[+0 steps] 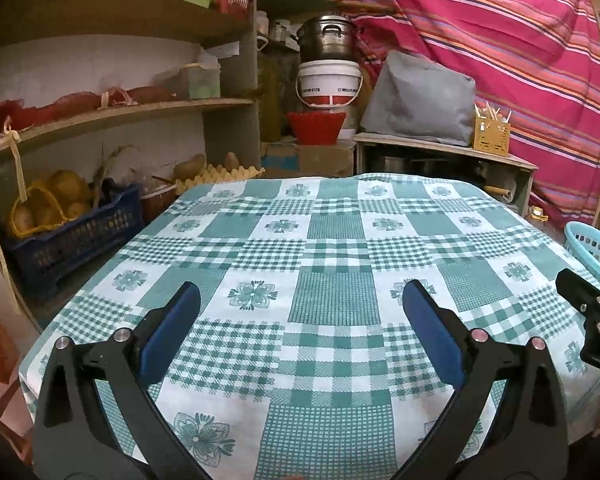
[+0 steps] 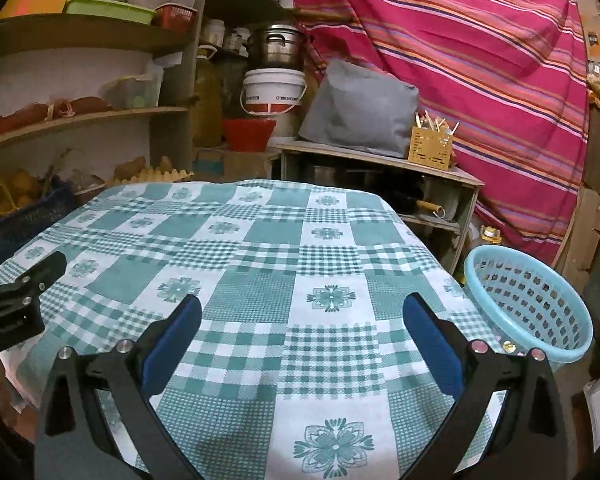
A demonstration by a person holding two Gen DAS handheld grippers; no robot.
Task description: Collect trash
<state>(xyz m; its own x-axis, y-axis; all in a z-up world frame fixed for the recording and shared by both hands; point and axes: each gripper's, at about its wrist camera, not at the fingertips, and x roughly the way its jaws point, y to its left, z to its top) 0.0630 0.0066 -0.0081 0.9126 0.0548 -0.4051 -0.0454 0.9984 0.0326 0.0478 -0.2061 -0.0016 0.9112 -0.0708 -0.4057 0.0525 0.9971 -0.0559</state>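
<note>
I have both the left gripper point(image 1: 300, 300) and the right gripper point(image 2: 302, 314) spread wide and empty above the checked tablecloth point(image 2: 260, 248). I see no trash on it; the blue perforated basket point(image 2: 528, 304) sits off its right edge, nearest my right gripper.

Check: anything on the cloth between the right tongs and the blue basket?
Only checked tablecloth between the right tongs and the light blue basket, per the right wrist view. No trash on that stretch. Tongs open, empty.
</note>
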